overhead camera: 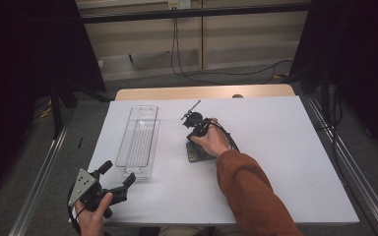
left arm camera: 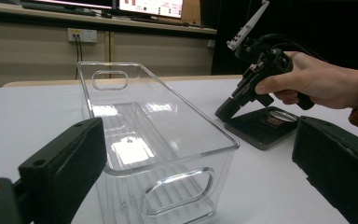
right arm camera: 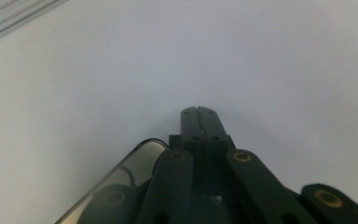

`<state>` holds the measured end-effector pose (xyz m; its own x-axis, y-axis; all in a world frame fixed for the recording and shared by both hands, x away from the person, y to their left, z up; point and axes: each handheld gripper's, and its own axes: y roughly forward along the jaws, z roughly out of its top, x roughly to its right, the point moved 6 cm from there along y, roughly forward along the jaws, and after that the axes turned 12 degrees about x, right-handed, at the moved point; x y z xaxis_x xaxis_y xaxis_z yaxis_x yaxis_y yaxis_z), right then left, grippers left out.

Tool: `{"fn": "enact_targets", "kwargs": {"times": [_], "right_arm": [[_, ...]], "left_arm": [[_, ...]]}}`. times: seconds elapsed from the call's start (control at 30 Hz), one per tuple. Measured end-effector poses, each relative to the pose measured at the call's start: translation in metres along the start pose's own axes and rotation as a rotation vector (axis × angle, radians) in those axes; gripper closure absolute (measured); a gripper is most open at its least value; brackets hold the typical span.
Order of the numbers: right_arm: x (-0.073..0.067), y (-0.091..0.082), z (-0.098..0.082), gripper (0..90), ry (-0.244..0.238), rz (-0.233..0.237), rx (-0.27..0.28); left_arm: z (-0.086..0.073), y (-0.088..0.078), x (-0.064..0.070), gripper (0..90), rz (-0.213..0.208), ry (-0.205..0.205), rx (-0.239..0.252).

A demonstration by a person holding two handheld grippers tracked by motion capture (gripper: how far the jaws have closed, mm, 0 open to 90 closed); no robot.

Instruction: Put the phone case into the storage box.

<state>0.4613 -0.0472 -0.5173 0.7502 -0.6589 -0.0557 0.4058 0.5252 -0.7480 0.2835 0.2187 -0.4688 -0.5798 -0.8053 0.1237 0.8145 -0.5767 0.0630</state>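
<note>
At the centre of the high view, your right gripper [overhead camera: 193, 133] pressed down on a flat dark scale [overhead camera: 197, 151], its fingers clenched tight together with nothing between them. In the right gripper view the joined fingertips [right arm camera: 199, 116] pointed past the scale's glossy rounded corner [right arm camera: 121, 182], which sat at the lower left of the frame. With the fingers closed like that, the gripper looked set to push or steady the scale rather than pick it up.

At the lower left of the high view, your left gripper [overhead camera: 115, 181] waited at the near edge of the white tabletop [overhead camera: 275, 162], fingers released and spread wide. They faced the near end of the clear plastic bin [overhead camera: 139, 140], which lay lengthwise left of centre, upright and empty. In the left gripper view the bin's handle cutout [left arm camera: 179, 189] sat low between the two black fingers [left arm camera: 65, 163], neither one touching it. The wide spread seemed matched to the bin's width, ready for a grab at its end wall.

The scale and the bin sat near each other, apart.
</note>
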Motion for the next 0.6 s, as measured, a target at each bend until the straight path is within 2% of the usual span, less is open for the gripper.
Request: {"fn": "enact_targets", "kwargs": {"times": [0.43, 0.53, 0.6], "right_arm": [[-0.009, -0.009, -0.010, 90.0, -0.029, 0.027, 0.001], [-0.010, -0.011, -0.013, 90.0, -0.011, 0.034, 0.002], [-0.011, -0.013, -0.014, 90.0, -0.029, 0.035, -0.006]], "left_arm": [[0.000, 0.000, 0.000, 3.1, 0.003, -0.003, 0.002], [0.000, 0.001, -0.001, 3.1, 0.015, -0.009, 0.002], [0.000, 0.001, 0.000, 3.1, 0.014, -0.010, 0.000]]}}
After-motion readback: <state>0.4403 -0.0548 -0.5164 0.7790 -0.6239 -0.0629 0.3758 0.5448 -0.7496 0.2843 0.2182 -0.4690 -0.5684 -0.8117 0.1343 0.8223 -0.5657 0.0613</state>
